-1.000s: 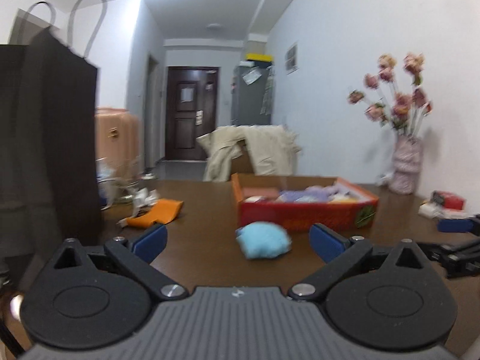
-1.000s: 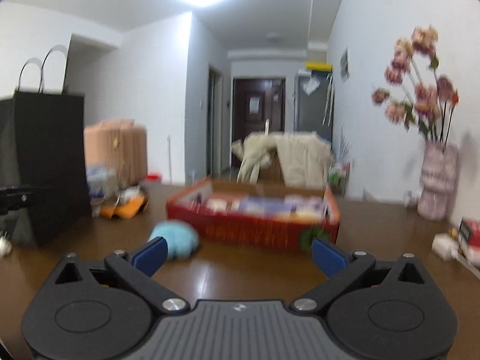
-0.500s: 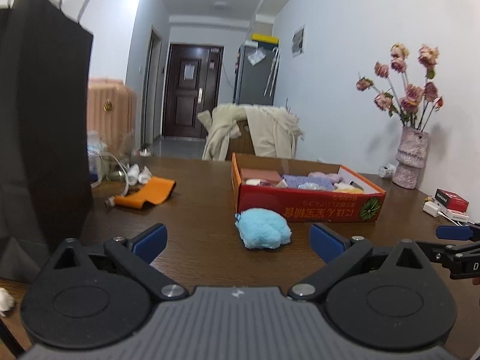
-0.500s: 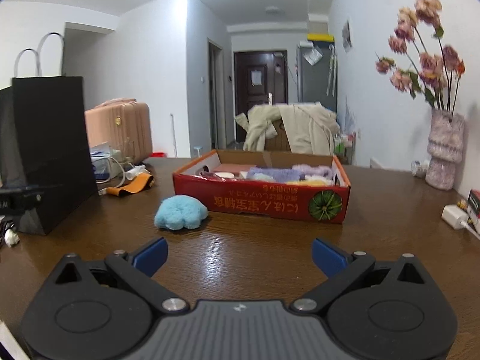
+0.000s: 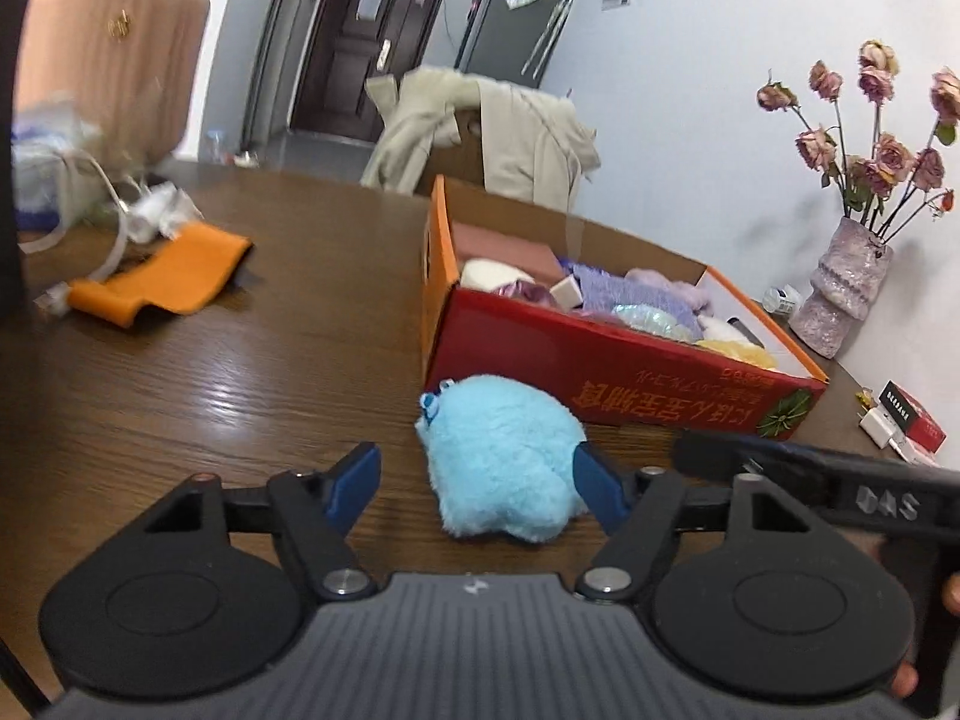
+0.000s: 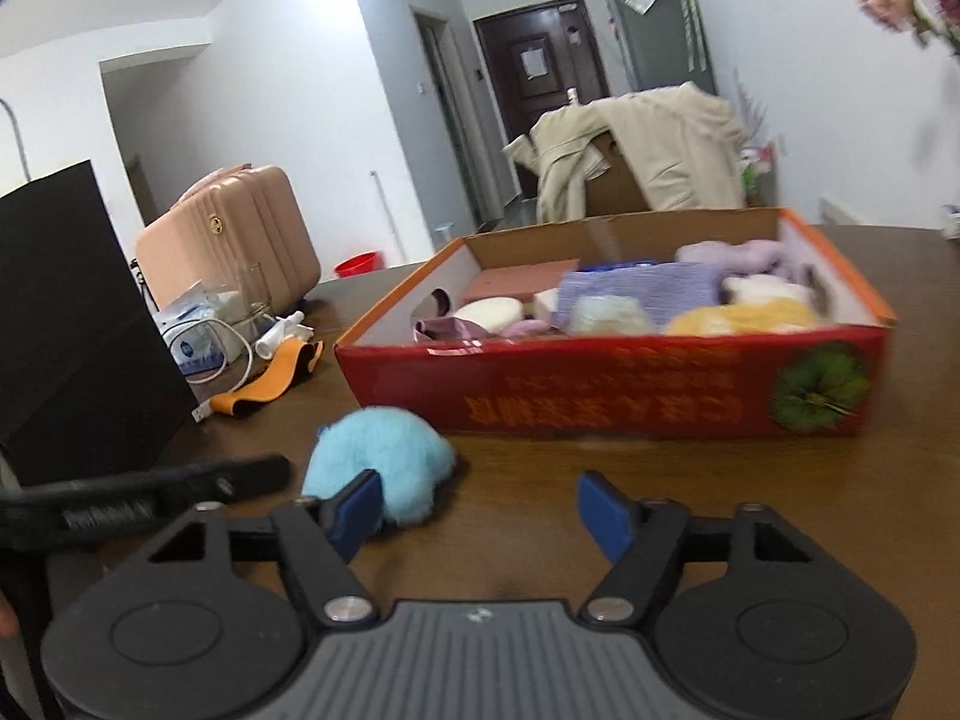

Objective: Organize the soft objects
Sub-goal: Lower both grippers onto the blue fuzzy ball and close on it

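Observation:
A fluffy light-blue plush (image 5: 504,456) lies on the brown table just in front of the red cardboard box (image 5: 600,372). My left gripper (image 5: 477,489) has its jaws around the plush and is closing. The right pad (image 5: 600,492) is against the fur, while a gap remains at the left pad. My right gripper (image 6: 480,510) is also closing, with only bare table between its jaws. In its view the plush (image 6: 384,456) sits behind and left of its left fingertip (image 6: 357,507). The box (image 6: 600,396) holds several soft items in purple, yellow, white and pink.
An orange strap (image 5: 162,276) and white cables lie at the left of the table. A black paper bag (image 6: 78,312) stands at the far left. A vase of dried flowers (image 5: 840,294) and small boxes (image 5: 900,420) sit at the right. A pink suitcase (image 6: 240,228) stands beyond the table.
Both grippers have moved forward and down toward the plush, and both pairs of jaws have narrowed. The plush now lies between the left fingers, and the black bag has slid out of the left view.

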{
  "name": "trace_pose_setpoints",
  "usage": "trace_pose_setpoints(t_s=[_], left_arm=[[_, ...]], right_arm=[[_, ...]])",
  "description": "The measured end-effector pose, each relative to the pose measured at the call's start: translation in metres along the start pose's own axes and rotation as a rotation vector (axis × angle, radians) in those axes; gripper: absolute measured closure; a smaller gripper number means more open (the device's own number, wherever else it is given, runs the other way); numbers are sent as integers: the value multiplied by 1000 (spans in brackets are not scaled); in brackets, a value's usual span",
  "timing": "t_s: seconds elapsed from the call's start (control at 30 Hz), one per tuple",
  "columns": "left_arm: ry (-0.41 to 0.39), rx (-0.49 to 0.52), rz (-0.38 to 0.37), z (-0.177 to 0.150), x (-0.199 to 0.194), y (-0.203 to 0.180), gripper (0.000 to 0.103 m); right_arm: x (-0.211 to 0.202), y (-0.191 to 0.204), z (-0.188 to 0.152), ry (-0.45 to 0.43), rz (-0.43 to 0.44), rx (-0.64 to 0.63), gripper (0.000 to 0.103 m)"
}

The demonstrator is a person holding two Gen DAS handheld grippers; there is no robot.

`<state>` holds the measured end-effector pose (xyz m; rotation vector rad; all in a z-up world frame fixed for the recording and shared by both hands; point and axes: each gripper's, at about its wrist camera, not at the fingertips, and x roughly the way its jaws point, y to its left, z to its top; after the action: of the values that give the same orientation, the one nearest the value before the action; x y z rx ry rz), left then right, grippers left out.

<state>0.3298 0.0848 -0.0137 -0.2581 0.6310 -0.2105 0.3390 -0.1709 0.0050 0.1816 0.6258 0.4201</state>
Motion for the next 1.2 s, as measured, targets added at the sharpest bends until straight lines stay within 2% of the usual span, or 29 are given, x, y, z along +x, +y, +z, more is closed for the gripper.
trace_pose_setpoints(t_s=[0.07,0.23,0.33,0.43,0.47,0.5,0.57,0.67,0.83,0.87,0.9,0.97,1.1,1.17,1.2], left_arm=[[30,-35,-16,-1,11,6,50],[41,-59,-45,-3,16,15,55],[42,-66,-78,-4,17,17,63],[41,-68,-97,-5,16,17,68],[42,-70,-101,-5,16,17,68],[42,-70,-107,-5,15,16,68],[51,-67,-150,-7,13,14,69],[56,2,-211,-12,10,1,69],[38,72,-237,-17,4,-16,67],[33,68,-238,-17,2,-16,62],[28,55,-237,-17,-1,-15,53],[27,21,-211,-16,-7,-13,46],[34,-62,-185,-20,-15,-4,42],[46,-84,-181,-22,-17,-2,42],[54,-93,-168,-23,-19,-2,42]], right_arm=[[23,0,9,14,32,7,43],[73,3,24,42,111,-4,47],[91,6,29,70,159,-21,53],[98,10,28,78,204,-27,64],[97,11,27,79,219,-27,70],[95,12,26,80,231,-29,71],[87,14,23,82,221,-52,74],[64,9,12,92,179,-32,75],[2,4,-27,104,80,21,78],[-6,4,-33,109,63,37,78],[-13,3,-38,106,51,49,78],[-25,0,-42,82,32,63,76],[-30,-5,-38,29,40,71,72],[-23,-5,-32,3,63,43,60],[-17,-6,-29,6,70,42,60]])
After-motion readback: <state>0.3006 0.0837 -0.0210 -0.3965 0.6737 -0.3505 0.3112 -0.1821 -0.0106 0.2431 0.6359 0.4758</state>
